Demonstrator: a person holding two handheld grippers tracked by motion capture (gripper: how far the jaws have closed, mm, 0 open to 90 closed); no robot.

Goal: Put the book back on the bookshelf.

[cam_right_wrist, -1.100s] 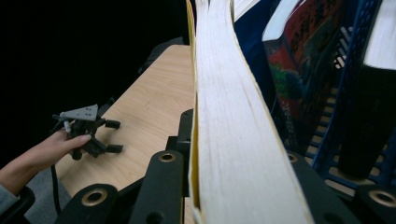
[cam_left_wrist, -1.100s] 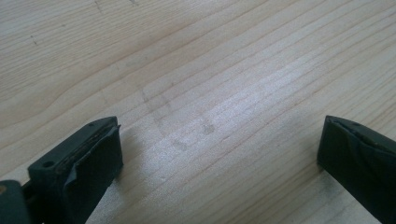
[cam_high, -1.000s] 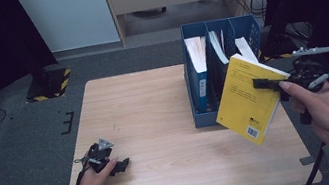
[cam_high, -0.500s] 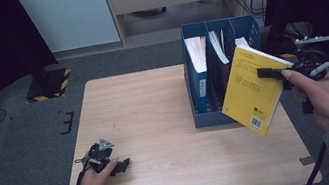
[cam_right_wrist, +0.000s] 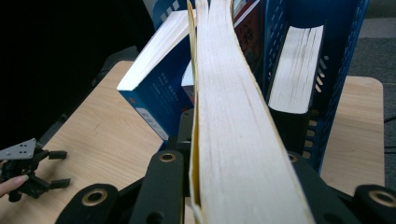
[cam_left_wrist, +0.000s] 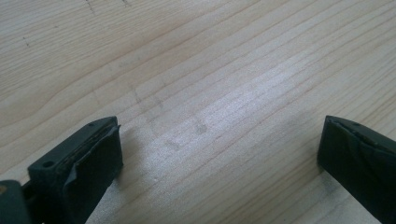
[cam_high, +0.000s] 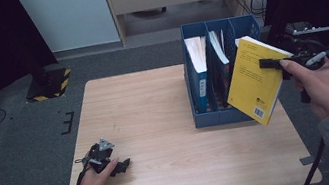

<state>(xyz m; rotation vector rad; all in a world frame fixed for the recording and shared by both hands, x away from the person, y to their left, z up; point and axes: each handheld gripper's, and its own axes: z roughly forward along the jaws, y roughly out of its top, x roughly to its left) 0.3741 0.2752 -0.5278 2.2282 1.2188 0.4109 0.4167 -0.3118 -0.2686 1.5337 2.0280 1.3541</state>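
The right gripper (cam_high: 271, 62) pinches the yellow book (cam_high: 254, 80) at three o'clock, above the blue file rack (cam_high: 207, 116); a tilted book might catch a divider. The left gripper (cam_high: 113, 164) rests at seven o'clock, jaws spread.

I see a yellow book (cam_high: 255, 79) with cream page edges, a blue file rack (cam_high: 217, 114), black grippers and a pale wood-grain desk (cam_high: 157, 124).
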